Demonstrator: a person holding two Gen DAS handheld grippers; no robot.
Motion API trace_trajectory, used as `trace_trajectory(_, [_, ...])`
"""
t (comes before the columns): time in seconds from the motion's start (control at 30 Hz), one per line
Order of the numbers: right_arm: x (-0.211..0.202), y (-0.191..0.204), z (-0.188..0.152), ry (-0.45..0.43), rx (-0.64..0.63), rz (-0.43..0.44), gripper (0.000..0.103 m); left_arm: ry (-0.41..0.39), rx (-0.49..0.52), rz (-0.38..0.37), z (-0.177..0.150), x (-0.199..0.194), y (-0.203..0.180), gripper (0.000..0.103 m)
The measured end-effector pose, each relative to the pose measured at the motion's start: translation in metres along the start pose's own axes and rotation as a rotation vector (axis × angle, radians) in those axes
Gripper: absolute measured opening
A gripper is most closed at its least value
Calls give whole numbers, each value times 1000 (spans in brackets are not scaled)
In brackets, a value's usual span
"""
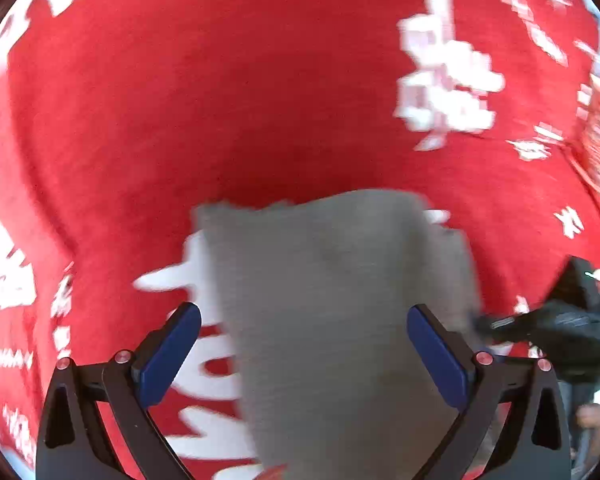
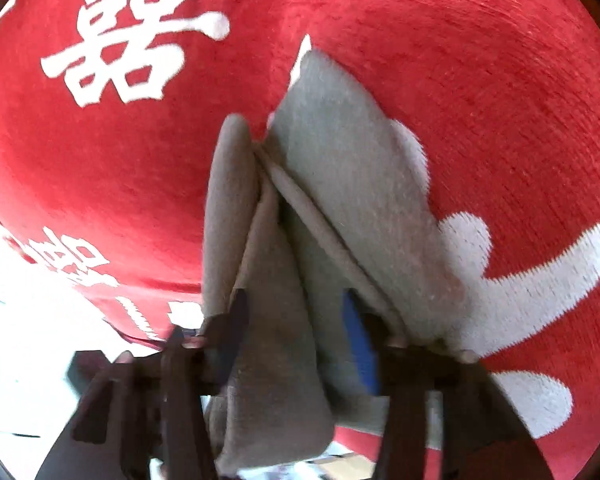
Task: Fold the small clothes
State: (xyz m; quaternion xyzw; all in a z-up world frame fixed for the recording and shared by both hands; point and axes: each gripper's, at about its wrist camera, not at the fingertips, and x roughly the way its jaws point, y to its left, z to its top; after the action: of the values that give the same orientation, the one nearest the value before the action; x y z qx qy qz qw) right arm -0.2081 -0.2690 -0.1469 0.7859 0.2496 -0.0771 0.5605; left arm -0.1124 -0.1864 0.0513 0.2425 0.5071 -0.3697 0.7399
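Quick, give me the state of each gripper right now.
Left gripper: open, grey cloth between its pads, untouched.
Right gripper: part open, cloth bunched between; grip cannot be told.

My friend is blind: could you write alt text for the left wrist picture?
A grey cloth lies on a red mat with white characters, between the wide-open blue pads of the left gripper, which do not touch it. The picture is blurred.

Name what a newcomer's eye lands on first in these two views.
The bright red cloth with big white characters fills both views. On it lies a grey garment, folded, in the lower middle of each view. The left gripper stands open astride it, pads clear; in the right wrist view the garment's layers bunch up between the fingers of the right gripper.
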Motion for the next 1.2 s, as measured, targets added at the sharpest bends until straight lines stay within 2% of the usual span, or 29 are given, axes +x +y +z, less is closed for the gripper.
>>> trace_trajectory(0.1, [6, 4, 5, 29, 7, 17, 58, 74, -127, 14, -6, 14, 38, 103])
trace_trajectory(0.23, [14, 25, 25, 118, -70, -81, 58, 138, -228, 19, -18, 32, 70, 103])
trace_trajectory(0.37, [29, 56, 27, 193, -202, -184, 58, 192, -244, 14, -29, 56, 83, 103])
trace_trajectory(0.43, [39, 71, 26, 212, -275, -258, 58, 193, -269, -12, -34, 61, 89, 103])
trace_trajectory(0.47, [45, 78, 26, 211, -313, -309, 54, 192, -280, -21, -35, 62, 91, 103])
trace_trajectory(0.5, [50, 84, 26, 206, -348, -370, 43, 191, -289, -26, -35, 63, 92, 103])
trace_trajectory(0.53, [53, 87, 27, 197, -372, -421, 14, 190, -295, -28, -36, 64, 93, 103])
trace_trajectory(0.57, [55, 91, 26, 189, -397, -460, 15, 189, -297, -27, -36, 65, 93, 103])
trace_trajectory(0.6, [53, 100, 23, 173, -438, -463, 15, 188, -298, -24, -36, 65, 93, 103])
trace_trajectory(0.7, [33, 127, 9, 122, -546, -396, 14, 174, -282, -29, -33, 60, 88, 103])
trace_trajectory(0.77, [0, 122, 6, 88, -588, -351, 14, 138, -260, -79, -30, 49, 82, 103])
trace_trajectory(0.83, [-17, 120, 3, 60, -605, -367, 14, 117, -224, -114, -29, 43, 72, 103])
trace_trajectory(0.97, [-16, 89, 22, 30, -485, -464, 14, 155, -175, -104, -35, 58, 53, 103])
trace_trajectory(1.03, [-13, 61, 36, 50, -408, -507, 16, 177, -165, -99, -43, 71, 48, 103])
trace_trajectory(1.13, [-19, 48, 44, 46, -331, -475, 20, 191, -167, -108, -49, 80, 50, 103])
trace_trajectory(1.17, [-24, 51, 43, 37, -342, -493, 26, 189, -167, -106, -50, 78, 52, 103])
trace_trajectory(1.2, [-28, 53, 41, 34, -356, -511, 27, 186, -160, -100, -51, 75, 53, 103])
